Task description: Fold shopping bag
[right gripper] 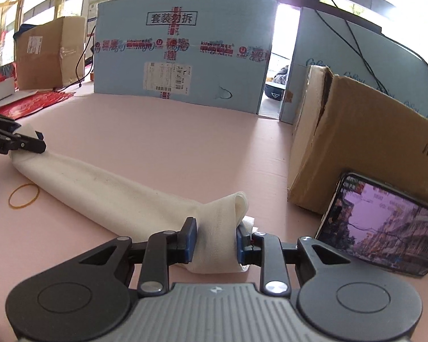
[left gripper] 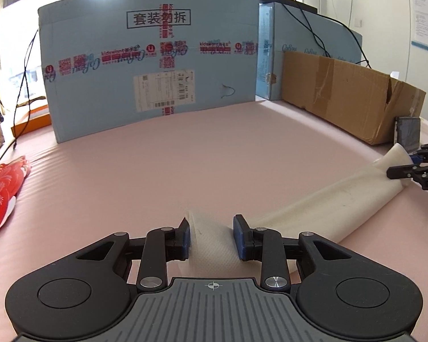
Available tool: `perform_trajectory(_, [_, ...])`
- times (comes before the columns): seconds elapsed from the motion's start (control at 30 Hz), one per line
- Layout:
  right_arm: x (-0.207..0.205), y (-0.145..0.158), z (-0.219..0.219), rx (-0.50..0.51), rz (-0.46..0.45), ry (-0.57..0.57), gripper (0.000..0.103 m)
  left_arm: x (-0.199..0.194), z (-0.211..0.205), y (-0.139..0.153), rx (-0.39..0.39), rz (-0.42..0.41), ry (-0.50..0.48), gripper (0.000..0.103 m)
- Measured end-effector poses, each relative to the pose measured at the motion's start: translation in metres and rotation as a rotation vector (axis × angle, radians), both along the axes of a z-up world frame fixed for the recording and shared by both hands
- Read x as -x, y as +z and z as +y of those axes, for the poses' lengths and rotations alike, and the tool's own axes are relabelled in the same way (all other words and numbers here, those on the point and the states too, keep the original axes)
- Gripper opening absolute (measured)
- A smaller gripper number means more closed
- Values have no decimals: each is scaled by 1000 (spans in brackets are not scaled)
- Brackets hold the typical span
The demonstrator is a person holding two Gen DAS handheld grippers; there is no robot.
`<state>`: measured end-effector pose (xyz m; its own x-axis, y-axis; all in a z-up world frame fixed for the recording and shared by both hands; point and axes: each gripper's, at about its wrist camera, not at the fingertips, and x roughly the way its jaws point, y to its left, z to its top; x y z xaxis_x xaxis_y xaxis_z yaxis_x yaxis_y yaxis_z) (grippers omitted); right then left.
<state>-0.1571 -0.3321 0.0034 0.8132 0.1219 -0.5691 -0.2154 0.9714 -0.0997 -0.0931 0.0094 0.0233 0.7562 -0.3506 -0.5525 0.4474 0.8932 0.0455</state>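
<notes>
A: Nearest my left camera, the left tool [left gripper: 211, 238] has its blue pads set either side of one end of the long white woven fabric shopping bag [left gripper: 314, 208]. The pads touch the cloth with a wide gap between them, so I'd call it gripped, loosely.

B: Right side?

A: Same deal. My right tool [right gripper: 216, 239] is pinched on the other bunched end, pads pressed against the fabric. The bag lies rolled into a narrow strip on the pink desk [right gripper: 185, 148], stretched between both tools.

B: Risks?

A: The grip looks shallow on both ends, so I reckon pulling apart could slip an end free and the roll would open up. A black smartphone [right gripper: 382, 225] leans on the brown cardboard box [right gripper: 365, 142] just beside my right tool; a wide swing could knock it. A yellow rubber band [right gripper: 24, 196] lies near the strip; the cloth could drag it.
</notes>
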Motion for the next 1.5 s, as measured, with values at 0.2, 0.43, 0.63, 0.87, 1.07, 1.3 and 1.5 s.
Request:
perform_trajectory(0.2, [4, -2, 3, 23, -31, -3, 29, 47, -19, 36, -121, -344, 216, 65])
perform_trajectory(0.43, [4, -2, 2, 10, -39, -2, 29, 71, -94, 21, -77, -264, -190, 26])
perform_trajectory(0.63, [9, -3, -5, -3, -53, -45, 41, 50, -120, -12, -223, -132, -243, 27])
perform_trajectory(0.87, [43, 12, -47, -134, -69, -290, 43, 52, -114, -14, -201, -118, -243, 28])
perform_trajectory(1.07, [52, 3, -67, -604, 123, -223, 59, 36, -101, -11, -105, -49, -210, 45])
perform_trajectory(1.3, [10, 0, -23, -765, 166, -158, 72, 19, -86, -11, -8, 31, -159, 66])
perform_trajectory(1.5, [-11, 3, 26, -748, 120, -156, 71, 17, -82, -11, 10, 43, -155, 67])
